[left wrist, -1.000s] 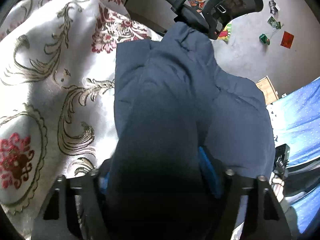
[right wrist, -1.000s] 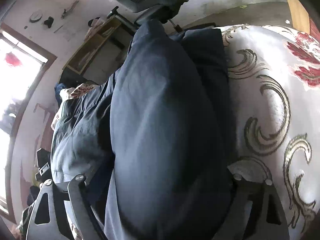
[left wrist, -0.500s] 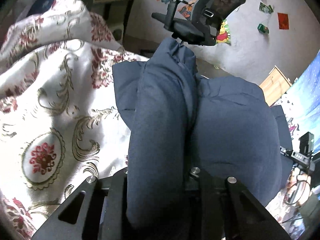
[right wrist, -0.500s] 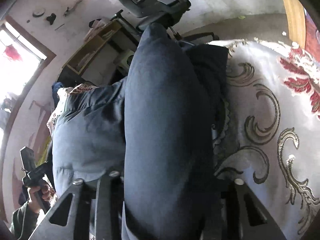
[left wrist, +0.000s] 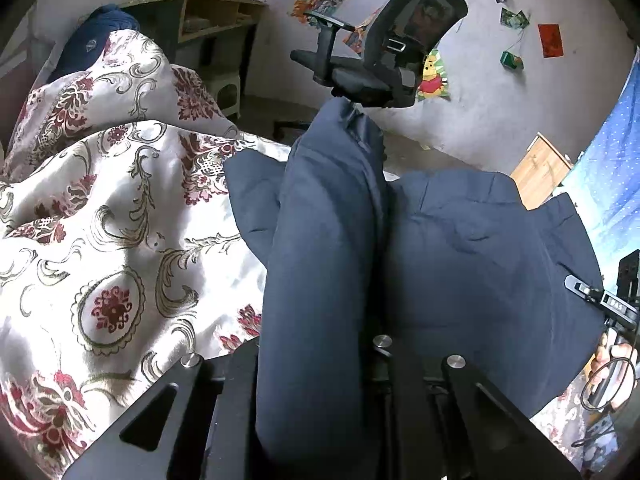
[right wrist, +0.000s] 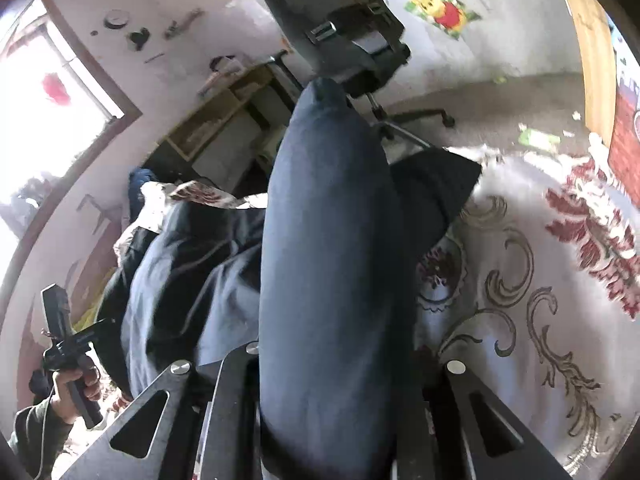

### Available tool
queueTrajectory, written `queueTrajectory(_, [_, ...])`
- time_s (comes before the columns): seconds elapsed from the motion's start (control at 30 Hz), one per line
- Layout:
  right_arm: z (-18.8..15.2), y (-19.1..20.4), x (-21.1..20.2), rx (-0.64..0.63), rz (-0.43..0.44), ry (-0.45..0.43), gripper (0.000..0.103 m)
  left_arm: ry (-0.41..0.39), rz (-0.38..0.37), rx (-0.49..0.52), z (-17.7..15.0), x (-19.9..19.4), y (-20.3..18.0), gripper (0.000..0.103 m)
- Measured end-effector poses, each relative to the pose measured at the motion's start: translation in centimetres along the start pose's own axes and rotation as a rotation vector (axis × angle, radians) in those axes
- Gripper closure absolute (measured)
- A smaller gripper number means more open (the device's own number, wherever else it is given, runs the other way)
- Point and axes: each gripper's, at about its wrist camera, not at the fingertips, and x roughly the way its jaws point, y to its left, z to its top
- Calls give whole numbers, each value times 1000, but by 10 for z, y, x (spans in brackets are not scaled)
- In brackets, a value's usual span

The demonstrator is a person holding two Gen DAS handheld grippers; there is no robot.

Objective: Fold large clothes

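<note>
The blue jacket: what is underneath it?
Under the blue jacket lies a floral bedspread, visible around it. What lies directly beneath the fabric is covered.

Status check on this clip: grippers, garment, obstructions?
Left gripper shut on garment. Right gripper shut on garment. Garment lifted, partly on bedspread. Chair beyond, apart.

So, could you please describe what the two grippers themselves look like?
Both the left gripper and the right gripper are matte black, with flat angular plates, triangular cut-outs and round silver bolt heads. A thin dark cable loops below the right one's handle.
</note>
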Motion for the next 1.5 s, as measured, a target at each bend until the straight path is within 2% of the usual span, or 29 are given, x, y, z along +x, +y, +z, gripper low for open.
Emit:
queueTrajectory(0.17, [-3, 20, -25, -53, -4, -19, 85, -1, -44, -24, -4, -21, -11, 92])
queueTrajectory(0.4, [-12, 38, -55, -101, -2, -32, 85, -14, -72, 7, -18, -53, -30, 94])
queueTrajectory(0.63, [-31, 32, -70, -75, -1, -7, 85, 26, -93, 1, -49, -54, -30, 94])
queueTrajectory(0.83, [-56, 9, -61, -16, -63, 65, 85, 59, -69, -6, -71, -39, -25, 93])
queueTrajectory(1.03, [-80, -9, -47, 21, -154, 96, 77, 68, 20, 27, -79, -30, -29, 86])
queueTrajectory(1.13, [-84, -14, -44, 21, -208, 113, 68, 83, 59, 26, -81, -24, -28, 78])
queueTrajectory(1.23, [-88, -23, -40, 41, -261, 146, 49, 93, 78, 2, -82, -18, -23, 67])
queueTrajectory(1.27, [-90, -26, -39, 55, -277, 152, 38, 96, 86, -11, -83, -17, -21, 61])
queueTrajectory(1.3, [-90, -31, -38, 70, -289, 154, 34, 96, 92, -22, -83, -16, -19, 57])
queueTrajectory(1.37, [-92, -36, -40, 91, -314, 148, 31, 92, 107, -50, -84, -16, -15, 50])
queueTrajectory(1.4, [-93, -36, -41, 93, -325, 142, 25, 86, 125, -68, -86, -17, -13, 44])
queueTrajectory(1.43, [-93, -35, -42, 88, -344, 132, 20, 79, 139, -78, -87, -18, -11, 42])
queueTrajectory(1.47, [-93, -33, -46, 71, -373, 109, 11, 71, 155, -90, -89, -20, -10, 36])
queueTrajectory(1.5, [-93, -30, -49, 54, -391, 87, 8, 65, 162, -99, -90, -21, -9, 31])
